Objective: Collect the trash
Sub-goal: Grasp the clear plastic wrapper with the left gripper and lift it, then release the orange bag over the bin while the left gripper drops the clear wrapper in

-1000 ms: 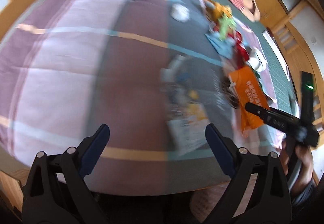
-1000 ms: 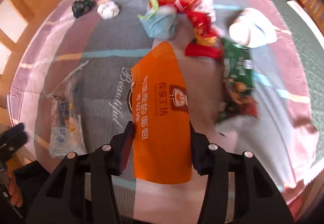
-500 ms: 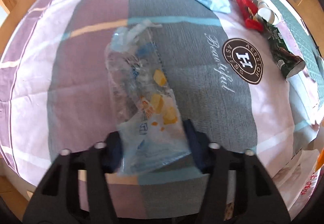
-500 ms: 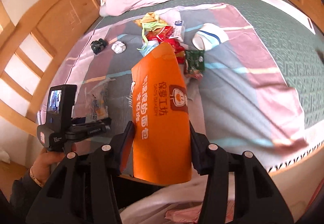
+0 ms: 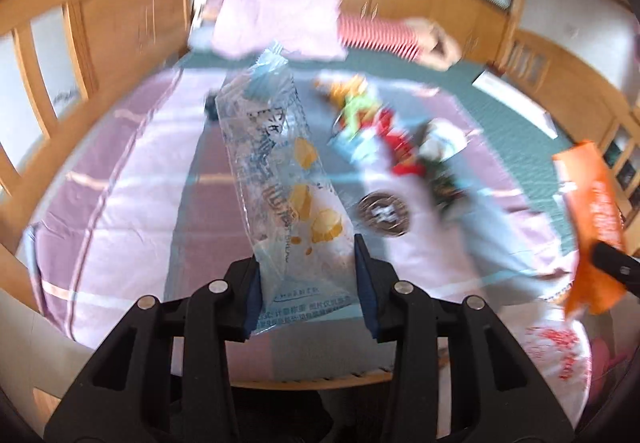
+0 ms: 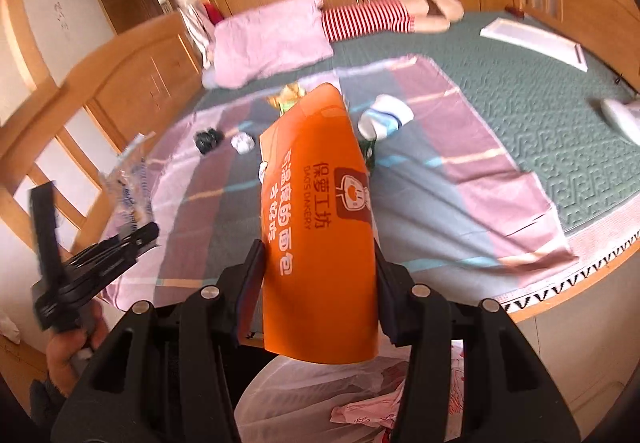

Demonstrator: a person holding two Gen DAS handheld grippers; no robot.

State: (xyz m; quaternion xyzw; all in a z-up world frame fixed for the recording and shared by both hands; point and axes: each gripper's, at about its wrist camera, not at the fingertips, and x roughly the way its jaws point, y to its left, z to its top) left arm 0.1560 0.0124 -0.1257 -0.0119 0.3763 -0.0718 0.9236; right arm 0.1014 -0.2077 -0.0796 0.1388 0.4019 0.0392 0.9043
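Holding one wrapper in each gripper, above the bed (image 5: 132, 179).
My left gripper (image 5: 307, 285) jaws, just closed, pinch the clear wrapper (image 5: 288, 195); right gripper (image 6: 320, 285) jaws pinch the orange bag (image 6: 316, 227).

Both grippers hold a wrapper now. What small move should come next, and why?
Probably lower the right gripper a little and open it: its orange bakery bag already hangs above the white trash bag on the floor.

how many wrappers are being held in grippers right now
2: a clear plastic wrapper in the left gripper, an orange bakery bag in the right gripper.
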